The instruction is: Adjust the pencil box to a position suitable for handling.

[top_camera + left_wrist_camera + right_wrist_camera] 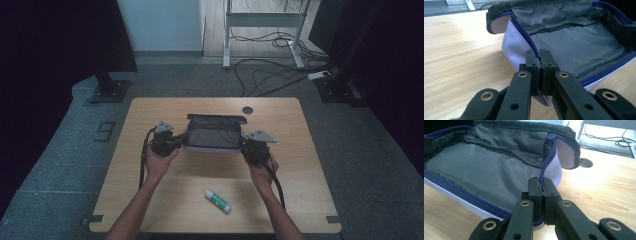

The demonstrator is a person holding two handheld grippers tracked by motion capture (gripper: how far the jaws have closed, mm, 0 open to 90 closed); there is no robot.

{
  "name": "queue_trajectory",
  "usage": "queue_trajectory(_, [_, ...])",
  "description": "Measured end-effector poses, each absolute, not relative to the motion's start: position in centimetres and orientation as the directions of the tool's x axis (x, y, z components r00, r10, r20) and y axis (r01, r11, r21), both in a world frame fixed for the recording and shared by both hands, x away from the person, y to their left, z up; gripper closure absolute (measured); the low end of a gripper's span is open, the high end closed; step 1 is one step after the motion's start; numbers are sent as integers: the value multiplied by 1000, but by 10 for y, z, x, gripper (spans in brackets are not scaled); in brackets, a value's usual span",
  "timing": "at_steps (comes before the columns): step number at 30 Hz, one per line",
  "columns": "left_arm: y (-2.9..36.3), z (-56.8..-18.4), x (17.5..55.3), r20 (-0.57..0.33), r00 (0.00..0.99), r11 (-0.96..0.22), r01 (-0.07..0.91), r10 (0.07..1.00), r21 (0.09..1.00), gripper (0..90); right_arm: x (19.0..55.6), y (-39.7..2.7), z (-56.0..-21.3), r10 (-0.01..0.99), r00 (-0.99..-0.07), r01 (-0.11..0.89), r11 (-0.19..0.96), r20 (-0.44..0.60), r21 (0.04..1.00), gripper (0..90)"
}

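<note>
An open pouch (212, 136) with lavender sides, a blue zipper and grey lining sits mid-table. My left gripper (176, 141) is shut on its left end, the jaws pinching the zippered rim (537, 53). My right gripper (246, 146) is shut on its right end, clamped on the zipper edge (541, 182). Between the two the pouch mouth is held wide, and its grey lining (579, 42) (481, 167) is bare. A glue stick (217, 200), white with a green label, lies on the table near the front edge between the person's forearms.
The wooden table (150, 110) has a round cable hole (247, 110) behind the pouch. Beyond it on the floor are a desk frame (262, 22), loose cables (272, 75) and dark stands at both sides.
</note>
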State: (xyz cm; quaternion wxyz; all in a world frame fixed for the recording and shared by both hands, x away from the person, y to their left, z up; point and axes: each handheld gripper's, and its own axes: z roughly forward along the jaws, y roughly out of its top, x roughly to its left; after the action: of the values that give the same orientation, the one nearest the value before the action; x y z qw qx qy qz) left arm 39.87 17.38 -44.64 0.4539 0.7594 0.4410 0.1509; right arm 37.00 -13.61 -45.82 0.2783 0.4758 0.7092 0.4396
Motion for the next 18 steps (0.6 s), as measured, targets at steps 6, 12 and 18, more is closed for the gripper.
queue_trajectory(6, [179,-443,388,-160,572,-207,522,804,827,872,361,-132,-456,914,-406,418,179,6,891,859])
queue_trajectory(12, [183,-443,376,-156,580,-209,513,799,833,872,348,-130,-455,905,-424,396,184,2,899,857])
queue_trajectory(18, [182,-448,361,-127,591,-231,492,797,839,873,338,-129,-457,900,-436,385,189,-2,903,857])
